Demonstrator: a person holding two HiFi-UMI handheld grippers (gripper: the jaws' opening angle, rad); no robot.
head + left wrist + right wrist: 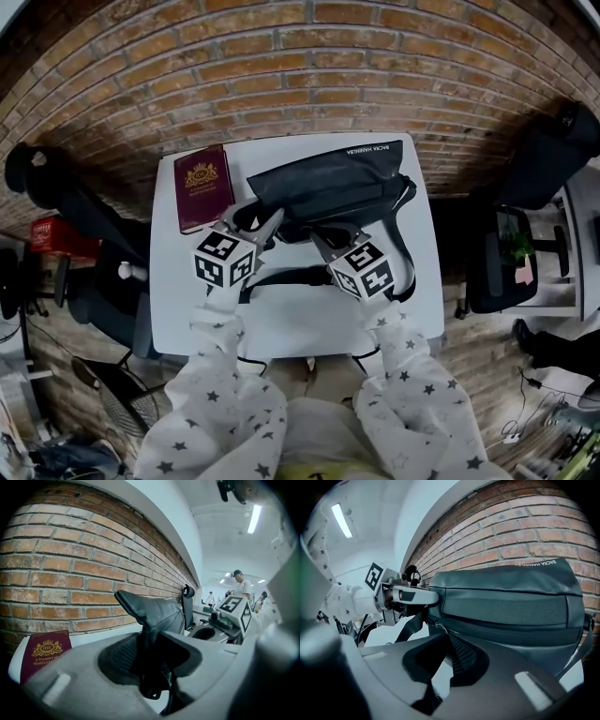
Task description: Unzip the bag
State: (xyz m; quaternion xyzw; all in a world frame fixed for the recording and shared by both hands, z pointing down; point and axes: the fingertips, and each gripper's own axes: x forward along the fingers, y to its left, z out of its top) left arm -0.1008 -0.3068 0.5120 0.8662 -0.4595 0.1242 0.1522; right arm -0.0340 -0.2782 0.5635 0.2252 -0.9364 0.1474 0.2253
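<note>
A dark bag (328,183) is lying across the upper middle of a white table (281,323), close against the brick wall (281,75) at the top of the head view. Its black strap (405,234) is looping down the right side of the table. A maroon book (202,187) is lying flat at the table's upper left, just beside the bag and not touching it.

The left gripper (255,223) is reaching in from the lower left to the bag's left end. Its fingers are pinching a fold of the bag's fabric, which is standing up in a peak above them in the left gripper view.

The right gripper (326,242) is coming in from the lower right of the head view to the bag's near edge. In the right gripper view its fingers are pressing together at the tips on the zip pull (435,624), at the left end of the zip line running along the bag's front. The two grippers are sitting near each other at the bag's left half
</note>
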